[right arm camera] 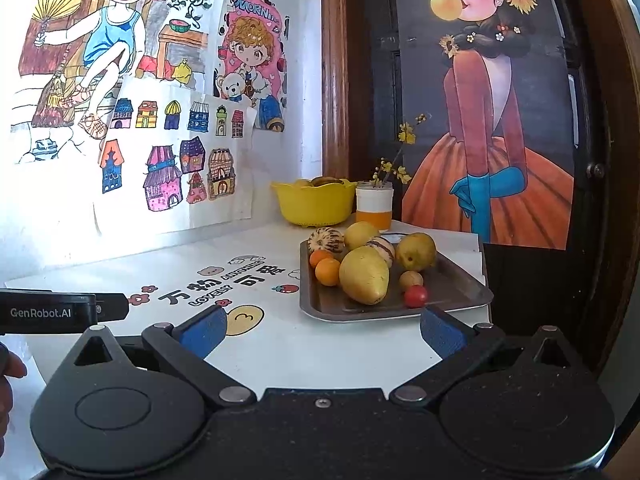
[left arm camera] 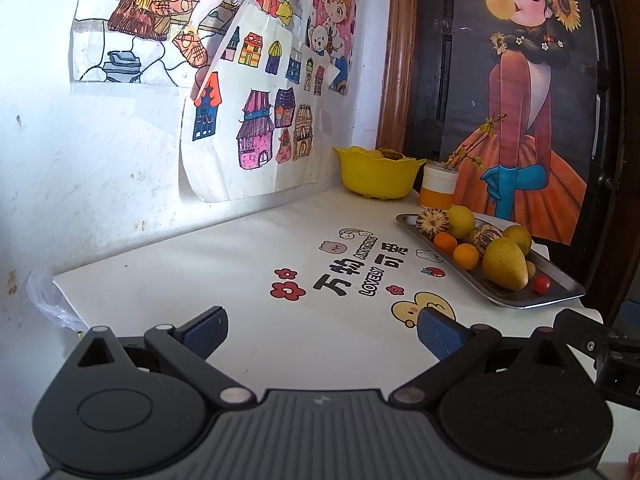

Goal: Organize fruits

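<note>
A metal tray [right arm camera: 452, 284] [left arm camera: 560, 280] on the white table holds several fruits: a large yellow mango [right arm camera: 364, 275] [left arm camera: 505, 263], two small oranges [right arm camera: 327, 271] [left arm camera: 466, 256], striped melons [right arm camera: 326, 240] [left arm camera: 433, 223], a yellow pear [right arm camera: 416, 251], a lemon [right arm camera: 361, 234] [left arm camera: 460, 216], a cherry tomato [right arm camera: 415, 296] [left arm camera: 542, 283] and a small brown fruit [right arm camera: 411, 279]. A yellow bowl [right arm camera: 314, 204] [left arm camera: 378, 176] with fruit in it stands at the back. My right gripper [right arm camera: 322, 330] is open and empty just before the tray's near edge. My left gripper [left arm camera: 322, 334] is open and empty over the table, left of the tray.
A white-and-orange jar [right arm camera: 375, 208] [left arm camera: 439, 189] with a yellow flower sprig stands beside the bowl. Drawings hang on the wall [left arm camera: 120, 152] at left and back. A dark door with a poster [right arm camera: 488, 120] is behind the tray. The left gripper's body [right arm camera: 60, 312] shows at left.
</note>
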`<state>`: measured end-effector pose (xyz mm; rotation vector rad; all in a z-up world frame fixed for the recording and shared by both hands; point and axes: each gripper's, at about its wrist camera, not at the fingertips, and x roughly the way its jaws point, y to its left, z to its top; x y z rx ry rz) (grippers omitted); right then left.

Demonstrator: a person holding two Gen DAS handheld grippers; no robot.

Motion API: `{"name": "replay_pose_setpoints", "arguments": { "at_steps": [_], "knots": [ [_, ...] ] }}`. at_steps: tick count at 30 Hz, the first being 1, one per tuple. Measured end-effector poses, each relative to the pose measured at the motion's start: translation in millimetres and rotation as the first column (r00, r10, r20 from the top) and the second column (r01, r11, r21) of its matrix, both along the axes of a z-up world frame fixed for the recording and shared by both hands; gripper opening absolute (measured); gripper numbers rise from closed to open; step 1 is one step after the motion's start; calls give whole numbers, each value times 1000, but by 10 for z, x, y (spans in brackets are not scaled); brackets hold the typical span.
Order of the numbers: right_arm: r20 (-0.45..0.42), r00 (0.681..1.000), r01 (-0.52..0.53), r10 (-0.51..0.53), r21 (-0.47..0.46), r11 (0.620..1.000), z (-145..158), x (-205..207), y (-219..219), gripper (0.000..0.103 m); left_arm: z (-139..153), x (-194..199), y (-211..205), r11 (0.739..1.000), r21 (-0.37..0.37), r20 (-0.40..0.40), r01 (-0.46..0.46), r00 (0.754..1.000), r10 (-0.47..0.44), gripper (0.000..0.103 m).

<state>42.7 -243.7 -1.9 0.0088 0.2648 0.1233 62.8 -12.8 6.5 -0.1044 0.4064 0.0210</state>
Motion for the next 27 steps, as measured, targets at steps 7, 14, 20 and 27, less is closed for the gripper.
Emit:
{"name": "replay_pose_setpoints", "arguments": {
  "at_steps": [7, 14, 20, 27],
  "knots": [
    [-2, 1000, -6, 6, -4, 1000, 1, -2, -6, 102, -12, -10, 10, 1000, -8, -2, -4, 1000, 4, 103],
    [-1, 1000, -23, 23, -16, 1000, -1, 1, -26, 102, -23, -8, 5, 1000, -12, -7, -7, 1000, 7, 103],
    [-2, 1000, -23, 23, -15, 1000, 0, 3, -23, 102, -27, -9, 2, 1000, -12, -9, -8, 1000, 8, 103],
    [-2, 1000, -23, 23, -16, 1000, 1, 1, -23, 102, -29, -9, 4, 1000, -13, -9, -8, 1000, 8, 103]
  ]
}}
